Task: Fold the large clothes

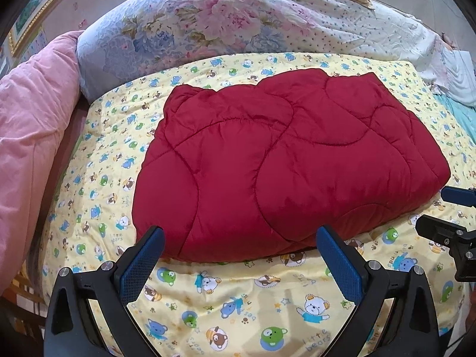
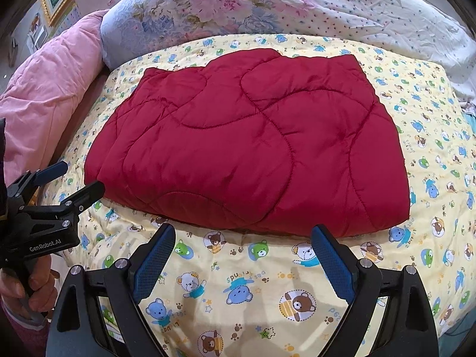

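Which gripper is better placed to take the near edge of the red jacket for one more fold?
Left, probably: the left gripper, open, already straddles the red jacket edge; the right gripper sits just short.

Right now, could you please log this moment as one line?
red quilted garment: folded, on bear-print sheet | left gripper: open, empty | right gripper: open, empty

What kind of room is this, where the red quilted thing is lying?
Most likely a bedroom. The red quilted garment lies on a bed spread with a yellow bear-print sheet, with a floral duvet and a pink quilt heaped beyond it.
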`<state>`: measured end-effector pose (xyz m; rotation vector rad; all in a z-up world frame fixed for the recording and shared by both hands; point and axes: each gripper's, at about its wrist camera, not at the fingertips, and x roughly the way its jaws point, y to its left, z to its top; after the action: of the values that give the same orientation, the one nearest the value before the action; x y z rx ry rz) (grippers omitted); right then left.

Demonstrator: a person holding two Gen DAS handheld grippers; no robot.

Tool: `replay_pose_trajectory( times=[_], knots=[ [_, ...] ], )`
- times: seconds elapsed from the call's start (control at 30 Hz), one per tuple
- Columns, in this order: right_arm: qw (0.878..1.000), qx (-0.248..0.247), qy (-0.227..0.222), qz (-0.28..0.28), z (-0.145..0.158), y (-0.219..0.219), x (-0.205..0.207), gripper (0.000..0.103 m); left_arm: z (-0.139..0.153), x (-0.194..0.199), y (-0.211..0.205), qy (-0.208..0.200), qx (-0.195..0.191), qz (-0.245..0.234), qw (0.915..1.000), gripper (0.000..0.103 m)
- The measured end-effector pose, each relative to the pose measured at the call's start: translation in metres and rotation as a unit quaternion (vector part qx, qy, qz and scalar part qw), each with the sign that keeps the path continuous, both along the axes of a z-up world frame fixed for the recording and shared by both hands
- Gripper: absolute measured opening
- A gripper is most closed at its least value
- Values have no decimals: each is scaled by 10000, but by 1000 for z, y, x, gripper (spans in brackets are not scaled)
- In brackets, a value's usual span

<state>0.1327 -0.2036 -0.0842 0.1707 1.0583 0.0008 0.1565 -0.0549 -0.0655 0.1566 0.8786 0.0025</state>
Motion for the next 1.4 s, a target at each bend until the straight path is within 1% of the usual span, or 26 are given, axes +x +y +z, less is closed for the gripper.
replay_pose_trajectory(
  times=[0.73, 1.4],
  knots=[
    [10000, 8, -25, 18, 2, -1, -1, 94, 2, -2, 0, -22, -68, -11, 10000, 102],
    [10000, 9, -75, 21, 8, -1, -2, 94, 3, -4, 0, -76, -37, 4, 10000, 102]
  ],
)
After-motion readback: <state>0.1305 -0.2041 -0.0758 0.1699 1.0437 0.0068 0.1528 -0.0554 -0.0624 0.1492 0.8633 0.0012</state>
